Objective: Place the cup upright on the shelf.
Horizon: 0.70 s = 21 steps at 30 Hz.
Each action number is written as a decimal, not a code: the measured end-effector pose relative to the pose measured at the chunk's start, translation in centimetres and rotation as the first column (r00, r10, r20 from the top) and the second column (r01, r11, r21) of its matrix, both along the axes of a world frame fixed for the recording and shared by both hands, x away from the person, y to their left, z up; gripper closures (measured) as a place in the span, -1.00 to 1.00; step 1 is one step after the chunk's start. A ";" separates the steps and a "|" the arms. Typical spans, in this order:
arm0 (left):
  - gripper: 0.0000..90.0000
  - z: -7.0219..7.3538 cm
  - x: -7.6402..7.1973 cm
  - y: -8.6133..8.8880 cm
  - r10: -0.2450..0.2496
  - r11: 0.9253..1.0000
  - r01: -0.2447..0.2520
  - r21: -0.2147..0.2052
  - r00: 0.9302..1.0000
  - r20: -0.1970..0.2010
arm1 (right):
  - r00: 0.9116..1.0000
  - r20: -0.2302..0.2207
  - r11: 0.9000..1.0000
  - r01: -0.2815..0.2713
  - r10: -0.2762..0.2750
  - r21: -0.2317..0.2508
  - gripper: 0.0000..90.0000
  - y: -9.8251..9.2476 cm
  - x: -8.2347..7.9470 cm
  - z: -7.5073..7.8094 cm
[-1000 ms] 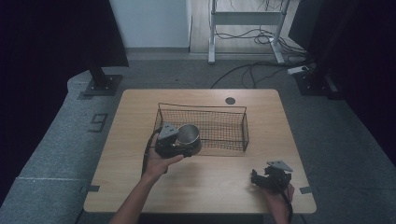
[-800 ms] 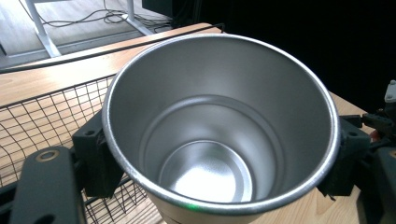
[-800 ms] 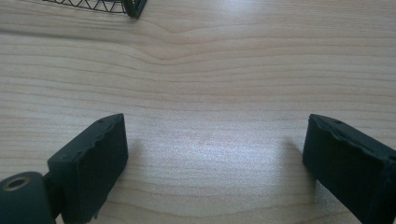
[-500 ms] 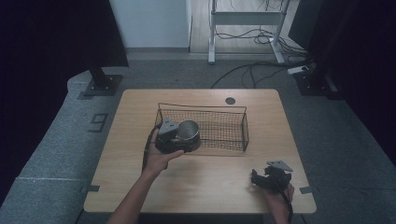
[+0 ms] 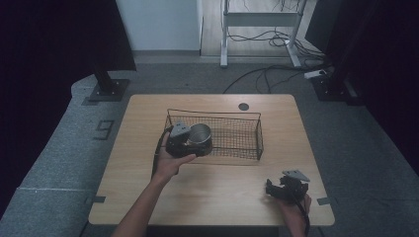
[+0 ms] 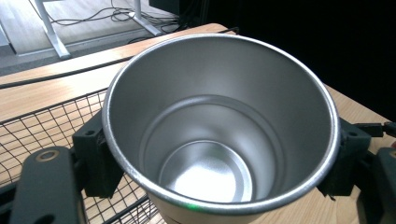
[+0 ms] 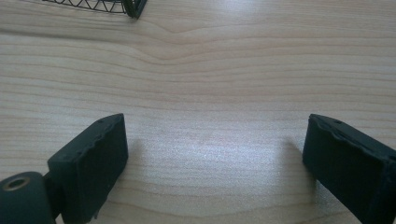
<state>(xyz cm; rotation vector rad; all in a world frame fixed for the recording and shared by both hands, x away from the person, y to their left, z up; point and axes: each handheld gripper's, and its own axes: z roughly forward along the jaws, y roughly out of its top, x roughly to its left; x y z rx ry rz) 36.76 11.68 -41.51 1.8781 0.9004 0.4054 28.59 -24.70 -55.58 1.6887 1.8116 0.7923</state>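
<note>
A shiny steel cup (image 5: 200, 138) is clamped in my left gripper (image 5: 190, 143), which hangs over the left end of the black wire basket (image 5: 249, 143). In the left gripper view the cup (image 6: 219, 126) gapes mouth-up and bare inside, with a black pad pressed on each flank and the basket mesh (image 6: 42, 126) under it. My right gripper (image 5: 276, 190) rests low at the table's front right; its fingers (image 7: 95, 158) stand wide apart over bare wood, nothing between them.
The wooden table (image 5: 138, 168) has a round cable hole (image 5: 243, 106) at its back edge. A basket corner (image 7: 133, 7) shows at the top of the right gripper view. Beyond the table are a desk frame and floor cables (image 5: 276, 69).
My left hand has carried the cup a little up and to the right, further over the basket's left end. The right gripper has stayed put.
</note>
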 end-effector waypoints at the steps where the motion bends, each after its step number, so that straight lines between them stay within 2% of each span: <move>1: -0.57 0.0 0.1 0.0 0.000 1.000 0.000 0.001 1.000 0.000 | 1.000 -0.001 1.000 -0.001 0.001 0.000 -0.85 0.0 0.0 0.0; 13: -0.57 0.5 1.1 -0.1 0.015 1.000 -0.015 0.012 1.000 0.004 | 1.000 -0.002 1.000 -0.001 0.001 0.000 -0.85 0.0 0.0 0.0; 21: -0.57 0.3 1.7 -0.6 0.013 1.000 -0.013 0.019 1.000 -0.008 | 1.000 0.000 1.000 -0.001 0.001 -0.002 -0.85 0.0 0.0 0.0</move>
